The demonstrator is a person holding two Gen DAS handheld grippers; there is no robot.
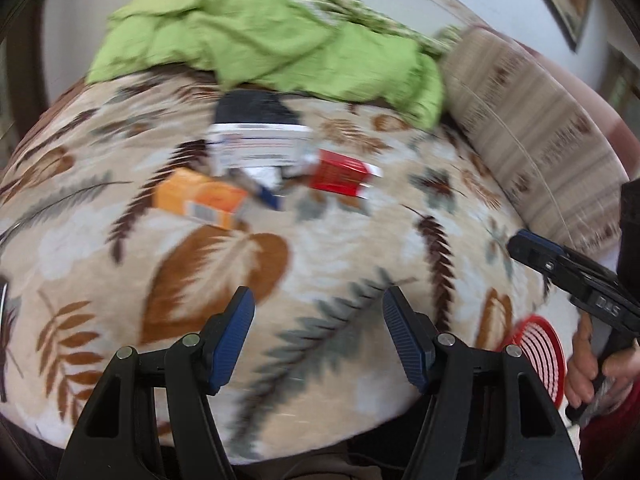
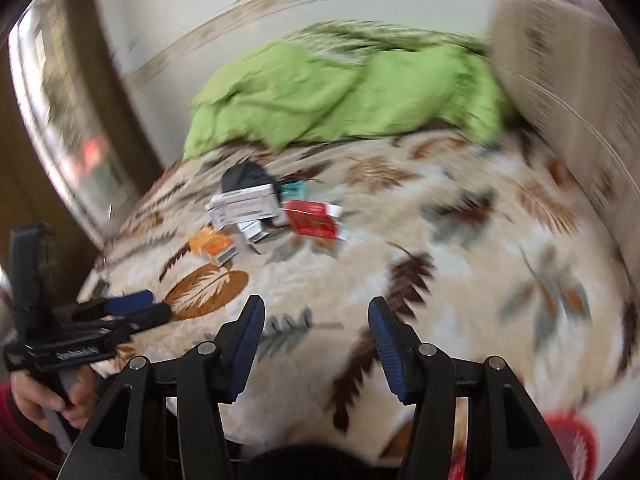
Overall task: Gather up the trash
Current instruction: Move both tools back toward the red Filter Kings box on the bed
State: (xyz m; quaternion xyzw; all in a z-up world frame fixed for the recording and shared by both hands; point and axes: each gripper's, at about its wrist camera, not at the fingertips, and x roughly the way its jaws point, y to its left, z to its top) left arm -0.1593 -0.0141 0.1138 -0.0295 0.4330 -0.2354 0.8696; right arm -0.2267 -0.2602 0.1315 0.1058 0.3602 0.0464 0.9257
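A small heap of trash lies mid-bed on the leaf-patterned blanket [image 1: 328, 264]: an orange carton [image 1: 200, 198], a white box [image 1: 260, 146], a red box [image 1: 340, 172] and a black item [image 1: 252, 106] behind them. The right wrist view shows the same heap, with the orange carton [image 2: 214, 246], white box [image 2: 244, 204] and red box [image 2: 314, 218]. My left gripper [image 1: 318, 306] hangs open over the near blanket, nothing between its fingers. My right gripper [image 2: 316, 316] is open and empty too, well short of the heap. Both views are blurred.
A rumpled green sheet [image 1: 264, 36] covers the far end of the bed, with a striped pillow [image 1: 532, 140] at its right. A red slatted basket [image 1: 540, 354] sits low beside the bed's near right edge. A hand [image 2: 48, 396] holds the left tool.
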